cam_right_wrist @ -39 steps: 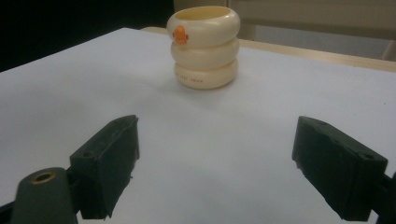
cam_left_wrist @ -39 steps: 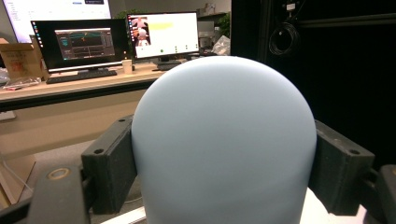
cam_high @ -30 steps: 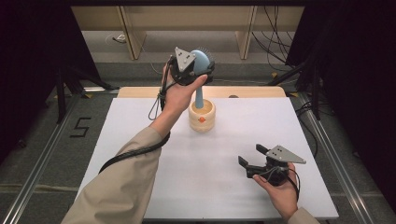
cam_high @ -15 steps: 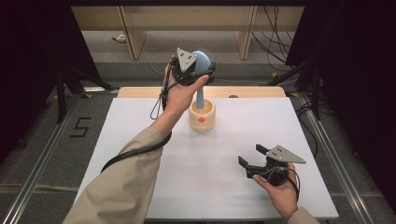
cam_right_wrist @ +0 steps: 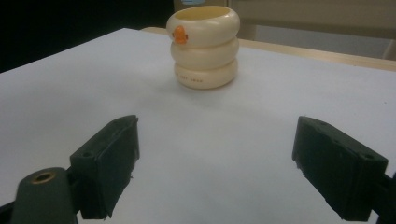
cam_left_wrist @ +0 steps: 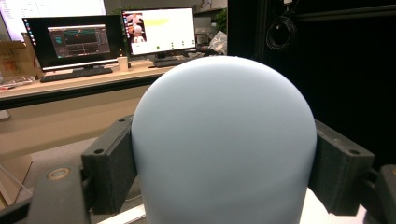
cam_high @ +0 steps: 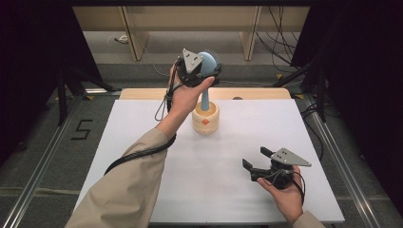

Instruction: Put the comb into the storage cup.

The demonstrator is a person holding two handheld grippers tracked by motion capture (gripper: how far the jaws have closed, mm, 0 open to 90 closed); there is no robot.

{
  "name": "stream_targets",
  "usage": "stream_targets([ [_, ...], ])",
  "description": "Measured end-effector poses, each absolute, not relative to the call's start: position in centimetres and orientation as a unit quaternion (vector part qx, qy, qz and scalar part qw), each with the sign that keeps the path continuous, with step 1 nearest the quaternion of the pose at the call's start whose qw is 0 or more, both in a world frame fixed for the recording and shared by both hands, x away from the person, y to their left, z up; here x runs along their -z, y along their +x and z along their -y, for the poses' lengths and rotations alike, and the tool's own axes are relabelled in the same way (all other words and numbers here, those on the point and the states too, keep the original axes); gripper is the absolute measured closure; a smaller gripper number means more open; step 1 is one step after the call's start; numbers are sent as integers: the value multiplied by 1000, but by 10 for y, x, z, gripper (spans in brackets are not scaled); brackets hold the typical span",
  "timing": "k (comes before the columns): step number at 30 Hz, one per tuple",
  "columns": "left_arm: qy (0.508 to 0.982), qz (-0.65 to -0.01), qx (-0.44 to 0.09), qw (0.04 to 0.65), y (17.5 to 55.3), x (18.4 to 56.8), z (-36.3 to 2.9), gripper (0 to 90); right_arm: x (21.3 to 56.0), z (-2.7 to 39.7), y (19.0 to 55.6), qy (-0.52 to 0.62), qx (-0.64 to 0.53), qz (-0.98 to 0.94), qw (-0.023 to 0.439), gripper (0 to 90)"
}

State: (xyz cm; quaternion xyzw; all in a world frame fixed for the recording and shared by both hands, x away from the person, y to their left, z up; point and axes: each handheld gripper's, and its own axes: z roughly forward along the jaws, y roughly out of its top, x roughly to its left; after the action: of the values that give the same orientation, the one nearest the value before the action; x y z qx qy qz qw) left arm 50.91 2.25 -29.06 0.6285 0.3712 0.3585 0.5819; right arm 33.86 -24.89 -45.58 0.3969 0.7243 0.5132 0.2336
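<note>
The brush (cam_left_wrist: pixel 224 140) head looks like smooth matt pale-blue plastic; the cream holder (cam_right_wrist: pixel 204 46) is glossy (plastic or ceramic, unclear); the desk (cam_high: pixel 142 133) top is matt white.

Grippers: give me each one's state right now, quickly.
Left gripper: shut on the pale blue brush, whose handle stands in the cream ringed holder.
Right gripper: open, holding nothing, above the white table.

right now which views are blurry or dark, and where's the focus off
Left gripper view: the blue brush head clamped in the left gripper is soft and close, monitors behind sharper. Right gripper view: the cream holder fairly crisp, near jaws of the right gripper slightly soft. High view: white table evenly lit, surroundings dark.
</note>
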Motion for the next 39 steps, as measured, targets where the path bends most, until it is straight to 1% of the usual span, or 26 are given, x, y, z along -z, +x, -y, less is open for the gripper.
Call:
stream_targets([
  [7,628,-366,-365,582,511,291,-22,197,456,249,339,397,-513,-724,234,159],
  [37,632,-369,-358,580,514,295,-18,198,456,249,339,397,-515,-724,232,159],
  [39,632,-365,-364,579,515,296,-19,198,456,249,339,396,-515,-723,233,160],
])
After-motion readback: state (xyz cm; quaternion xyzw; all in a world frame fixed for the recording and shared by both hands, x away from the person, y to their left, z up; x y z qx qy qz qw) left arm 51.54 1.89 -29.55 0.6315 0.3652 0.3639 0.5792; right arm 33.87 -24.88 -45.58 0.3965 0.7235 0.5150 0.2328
